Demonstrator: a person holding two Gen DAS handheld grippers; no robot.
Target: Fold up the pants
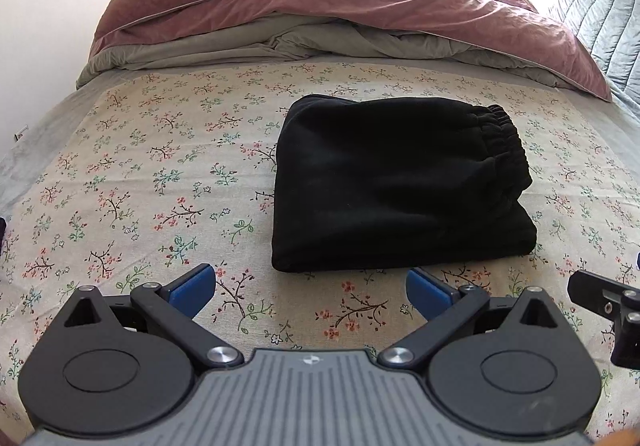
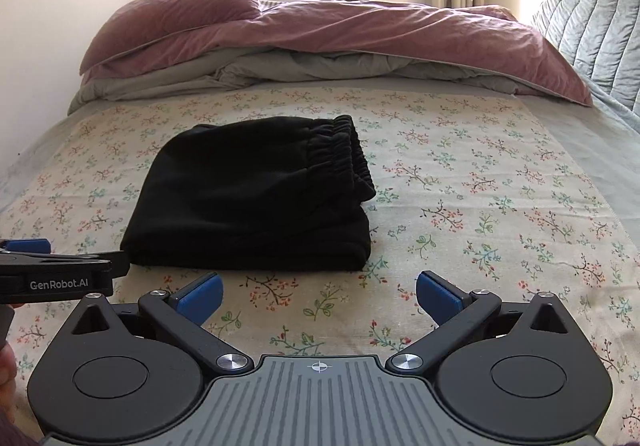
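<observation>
Both tools hold nothing. On the left gripper (image 1: 311,286) the blue pads (image 1: 192,284) stand wide apart, and on the right gripper (image 2: 319,292) the blue pads (image 2: 200,294) are spread the same way, with only the flowered sheet (image 1: 120,165) between them.

The black pants (image 1: 400,185) lie on this sheet as a thick, compact bundle, with the elastic waistband (image 1: 504,141) on top at the bundle's right side. I judge the folding to be finished, or very close to it.

Several things could go wrong from here. The bundle is soft and has several layers, so a pad that catches only the top layer would pull the fold open. A push against the near edge would make the whole bundle slide on the smooth sheet. The waistband side looks higher than the rest, so the top layer may tip or slip off if it is pressed unevenly.

Both grippers sit low and nearly level, just in front of the pants' near edge, pointing toward the pink duvet (image 1: 320,5) behind the pants. They are close side by side: the left gripper's near-edge-on body shows at the left border of the right wrist view.
</observation>
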